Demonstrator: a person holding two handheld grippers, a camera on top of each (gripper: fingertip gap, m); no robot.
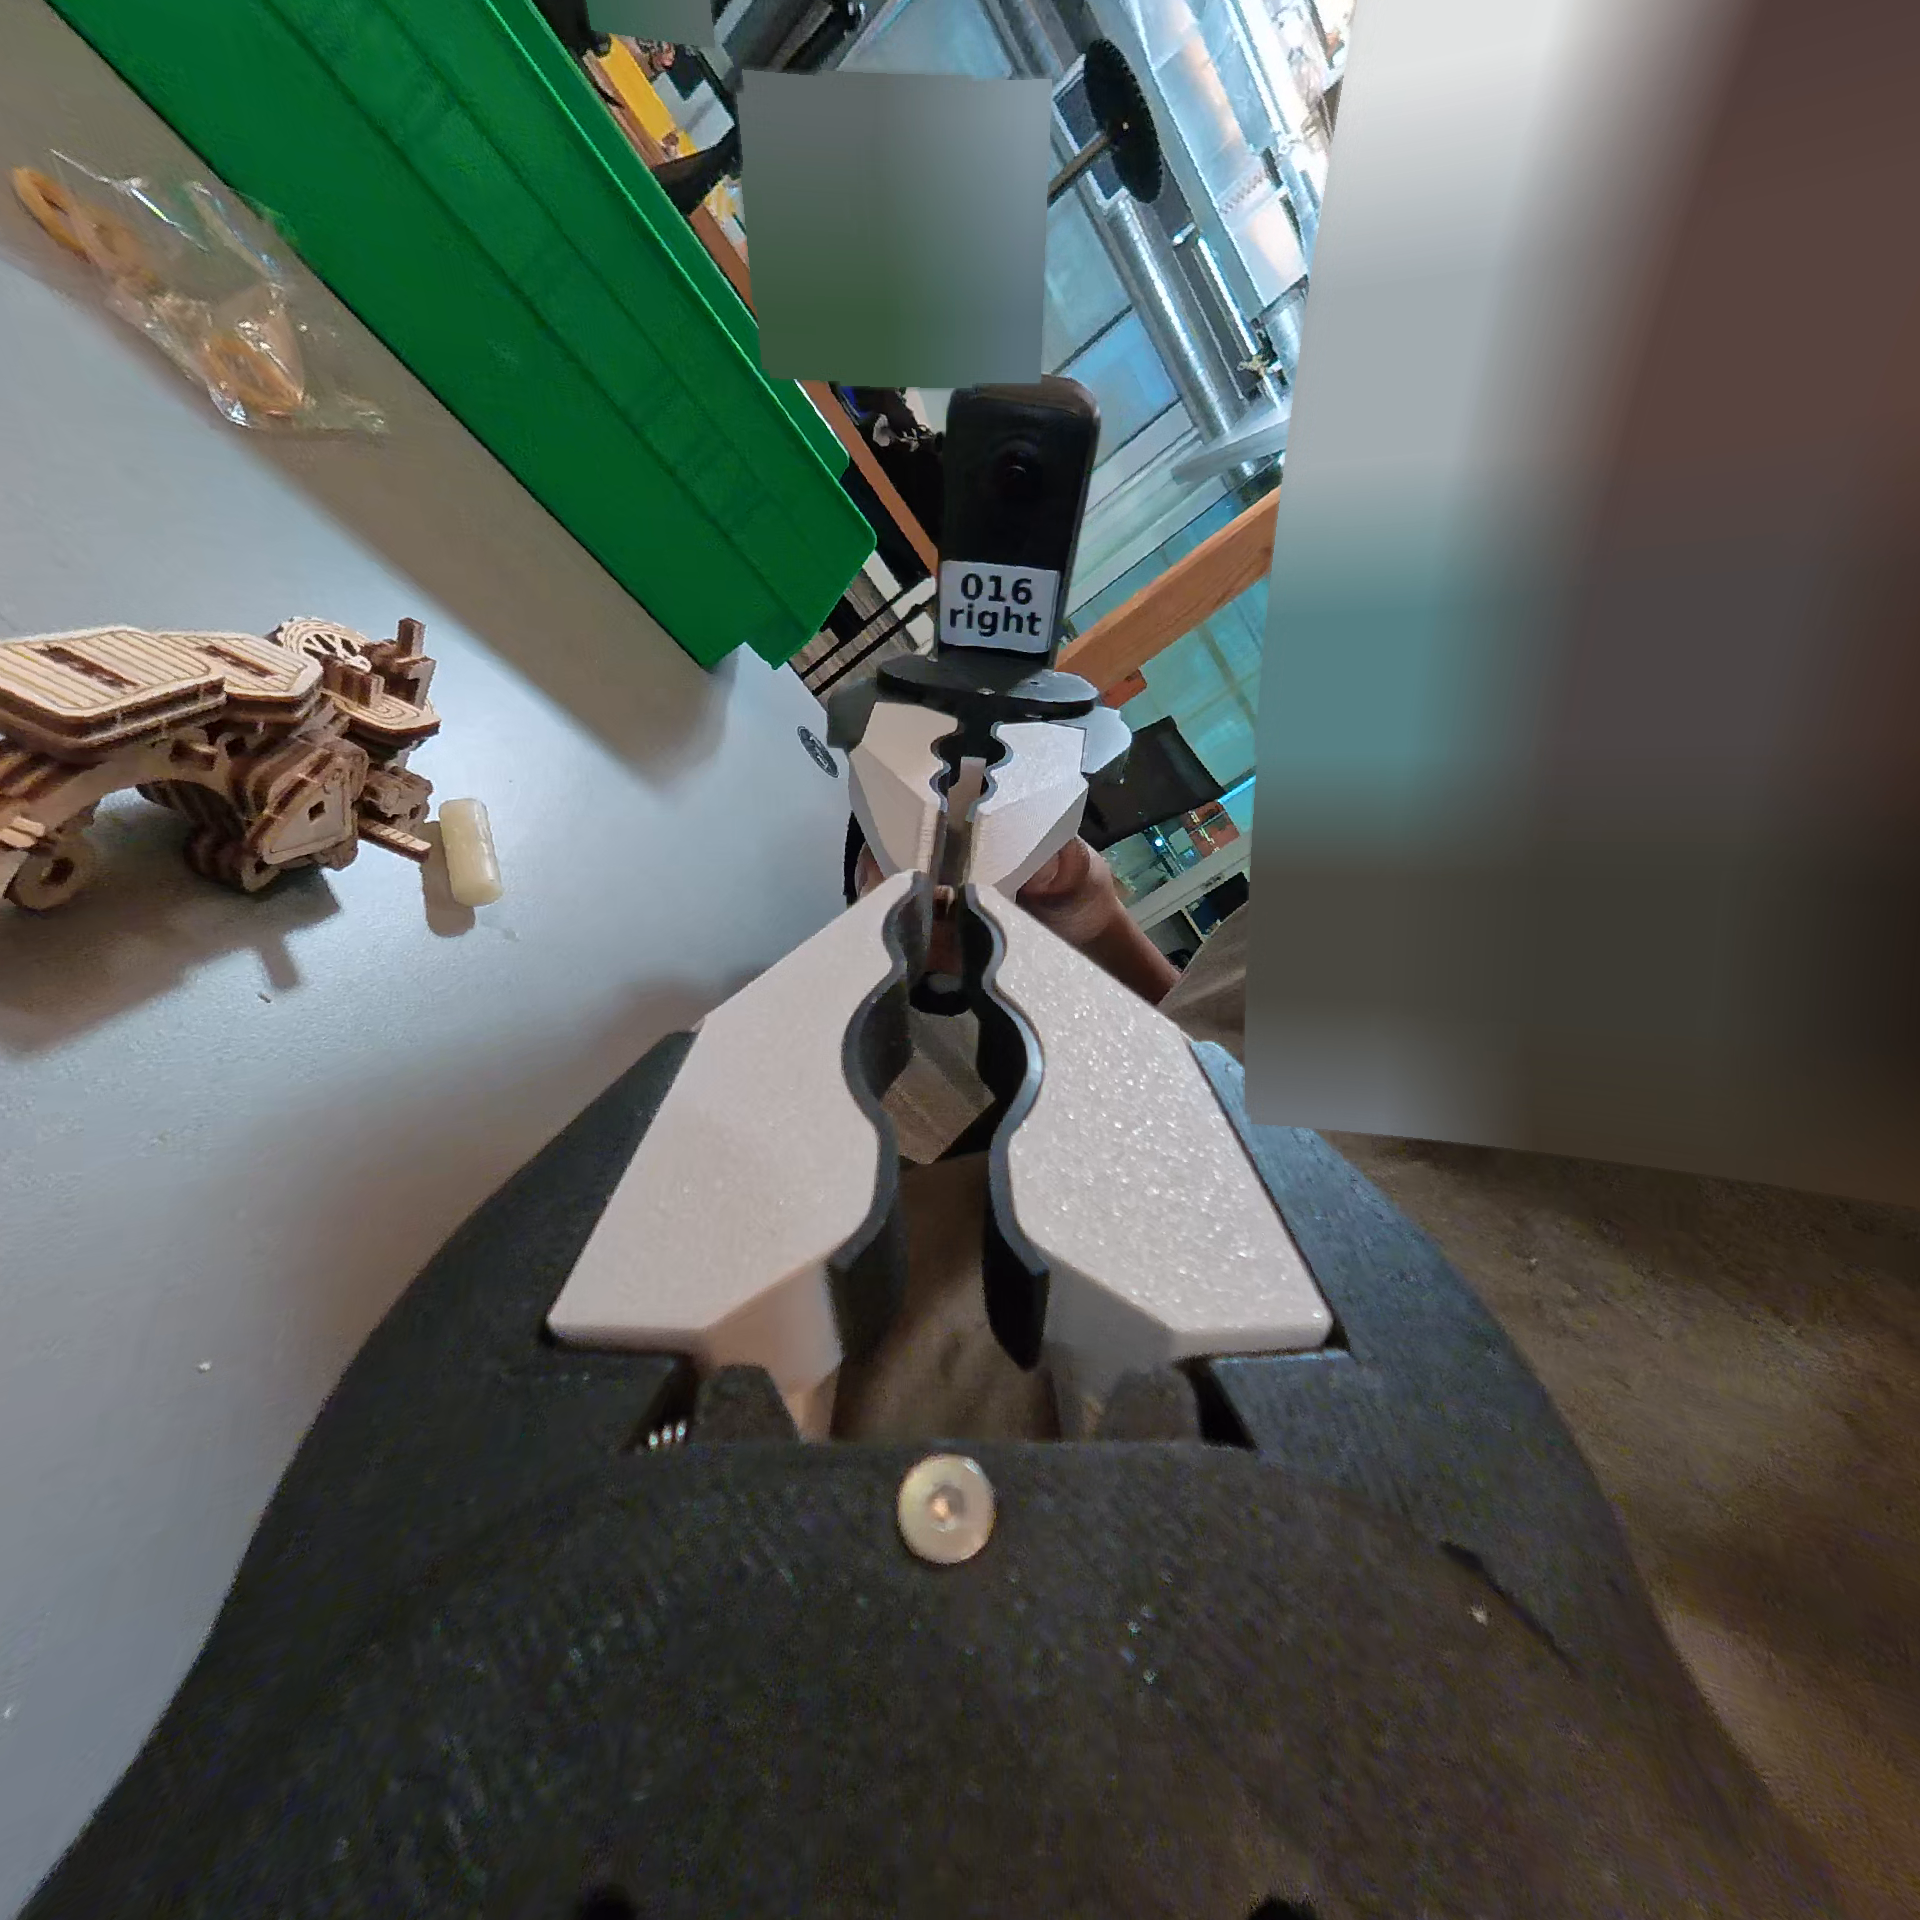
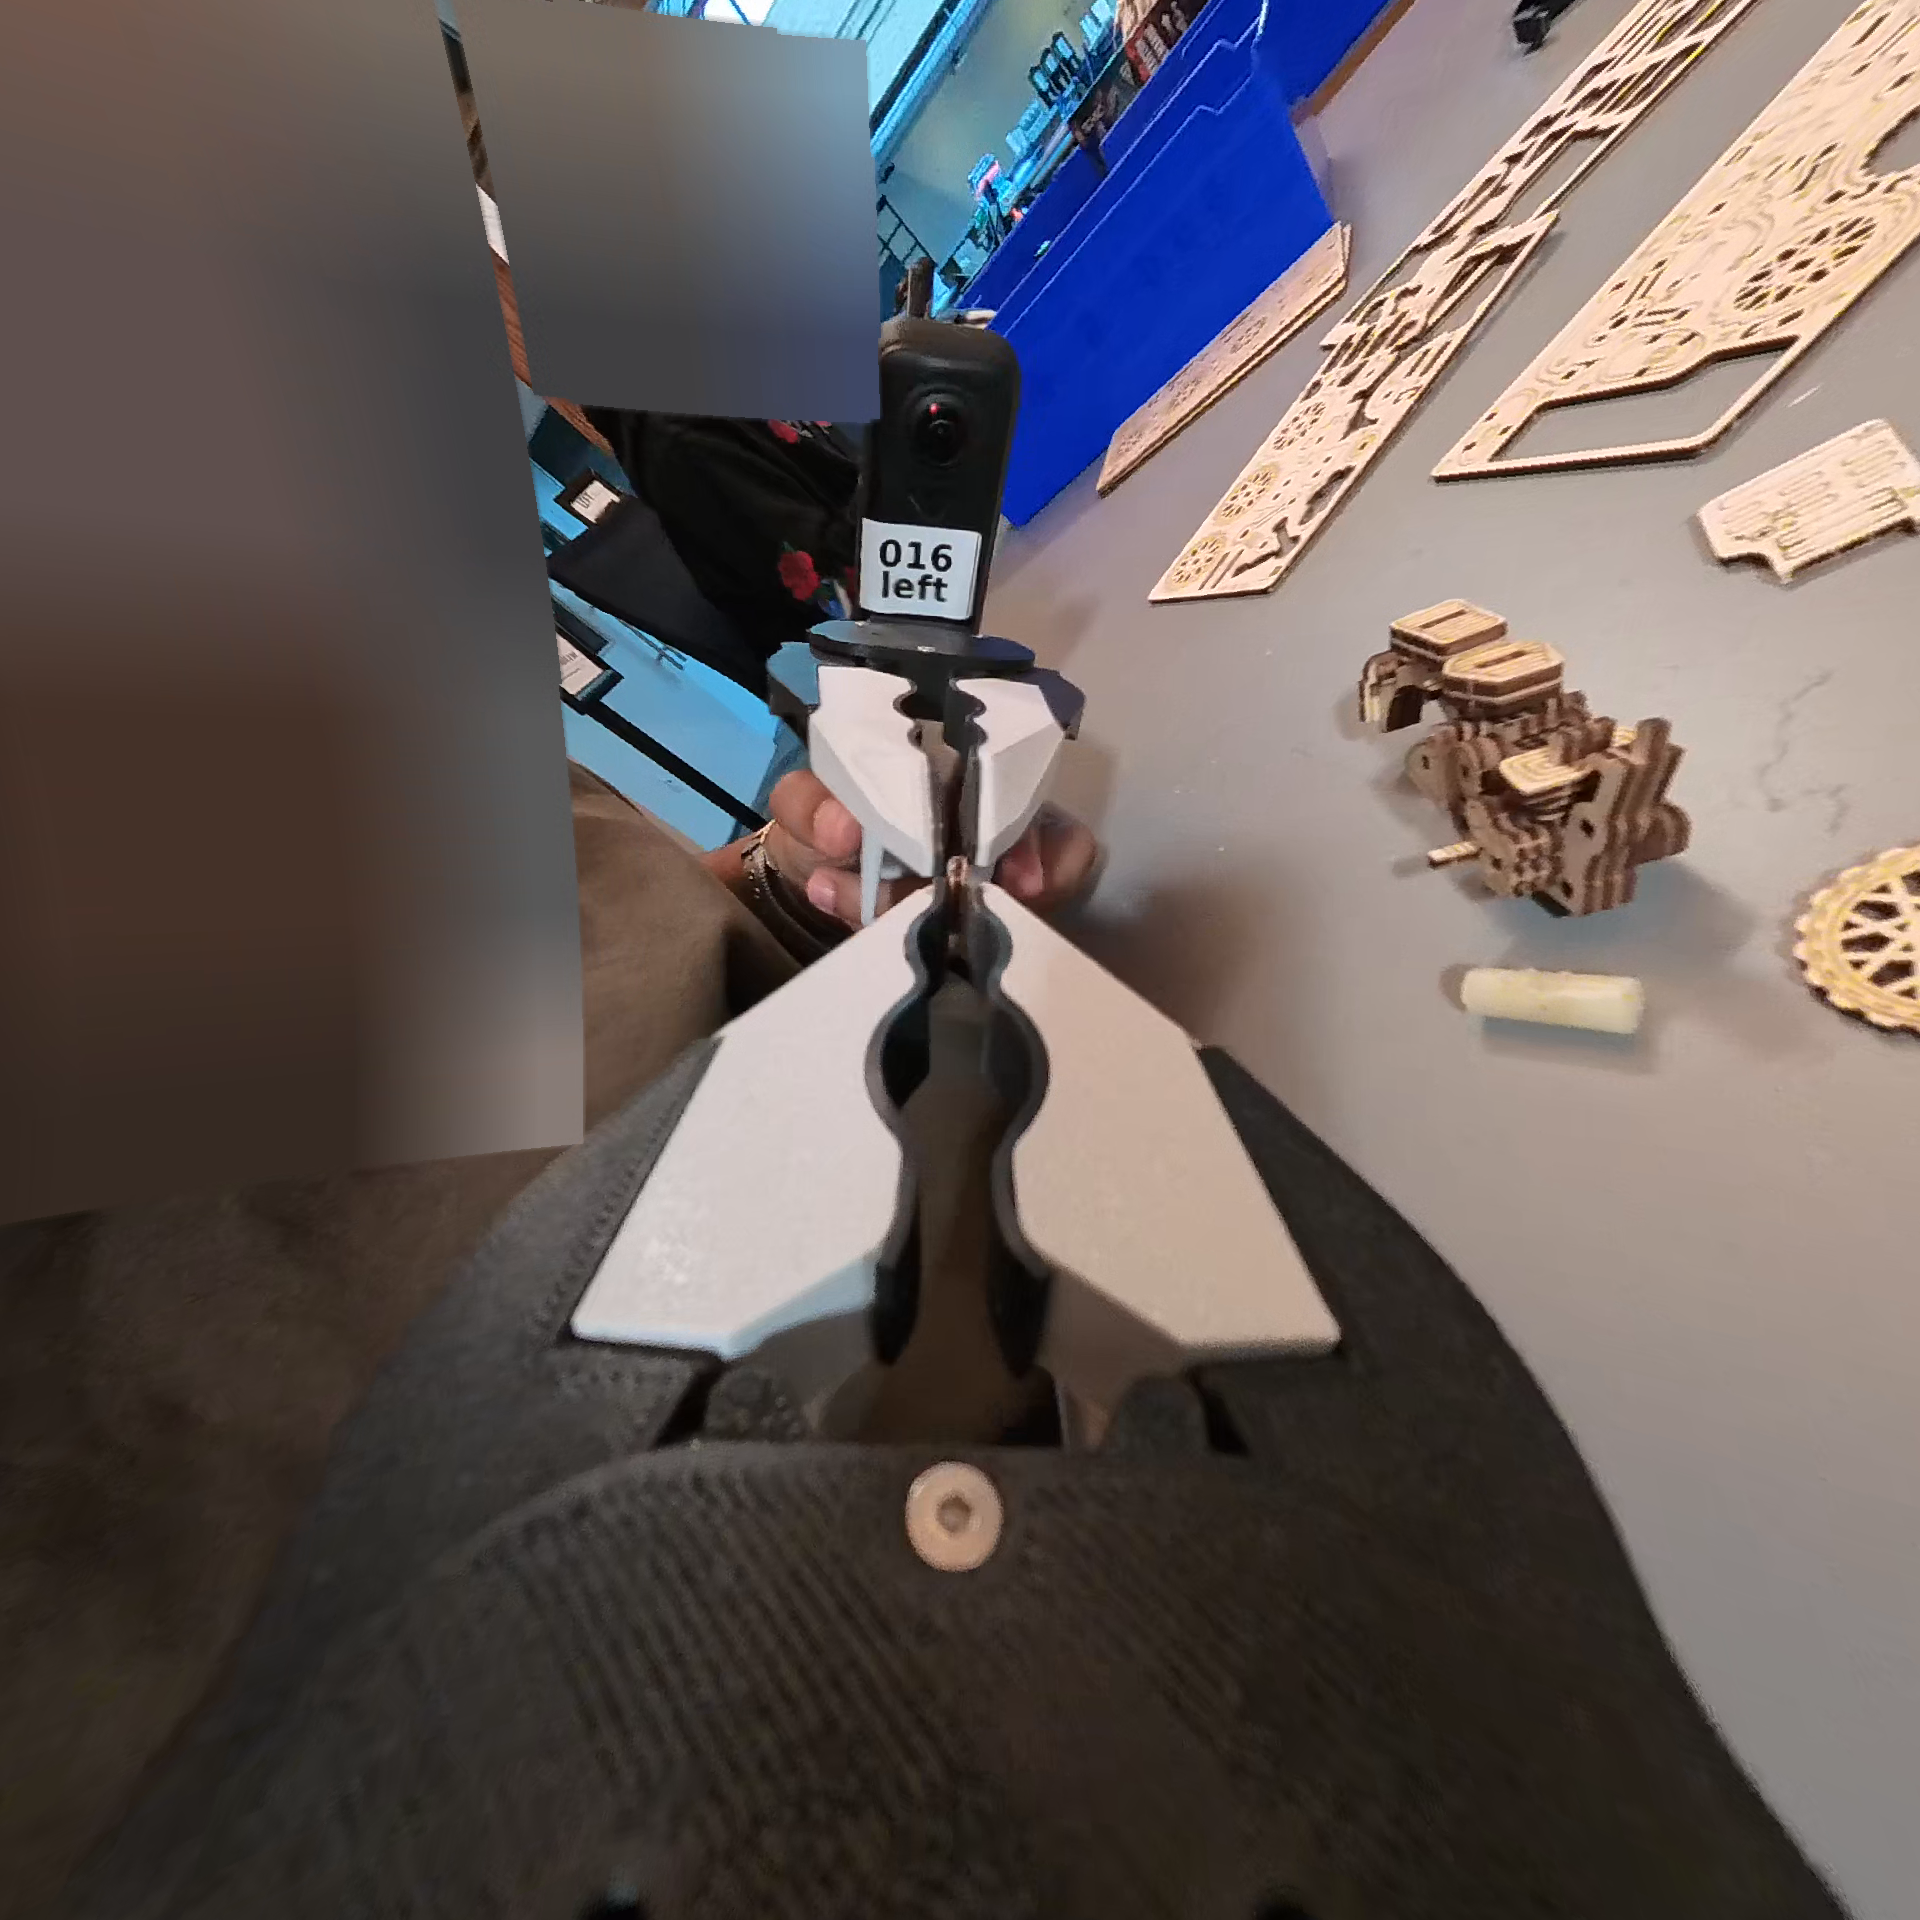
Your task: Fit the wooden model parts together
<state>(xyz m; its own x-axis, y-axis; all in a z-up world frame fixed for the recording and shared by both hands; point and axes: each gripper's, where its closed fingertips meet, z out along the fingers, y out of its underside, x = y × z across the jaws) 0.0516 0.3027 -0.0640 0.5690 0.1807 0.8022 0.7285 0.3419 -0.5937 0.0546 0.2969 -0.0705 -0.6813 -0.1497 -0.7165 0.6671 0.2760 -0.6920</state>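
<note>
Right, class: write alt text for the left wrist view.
Two grey grippers meet tip to tip, left gripper and right gripper pinching a small wooden piece above a grey table, with a part-built wooden model left.

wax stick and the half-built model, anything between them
Right wrist view: bare grey table lies between the wax stick and the model; they are apart.

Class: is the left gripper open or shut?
Shut: the left gripper has its fingers closed on a thin wooden part at the tips.
</note>
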